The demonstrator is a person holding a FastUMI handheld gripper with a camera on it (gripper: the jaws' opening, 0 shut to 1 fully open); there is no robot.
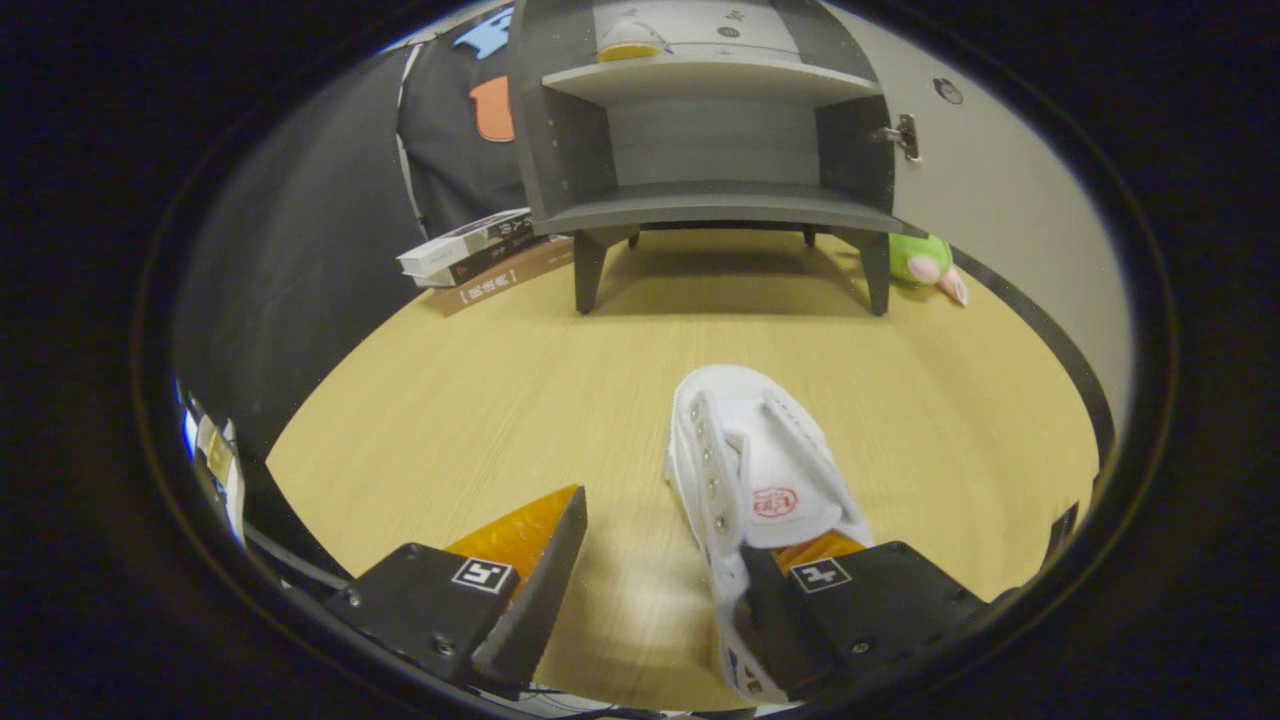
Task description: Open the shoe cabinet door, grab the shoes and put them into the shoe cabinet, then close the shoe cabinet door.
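Note:
A white shoe (765,470) lies on the wooden table (480,400), toe toward the cabinet. My gripper (660,530) is open and wide. Its right finger (800,610) sits at the shoe's heel opening, seemingly inside it, while the left finger (535,585) stands clear of the shoe over bare table. The shoe's left side wall is between the two fingers. Beyond the shoe stands the grey shoe cabinet (715,150) on legs, its pale door (1000,200) swung open to the right. Another light shoe with a yellow sole (630,42) rests on the upper shelf; the lower shelf (720,205) is bare.
A stack of books (480,258) lies left of the cabinet's legs. A green plush toy (925,262) sits by the cabinet's right leg, under the open door. Dark cloth wall (300,230) bounds the left side.

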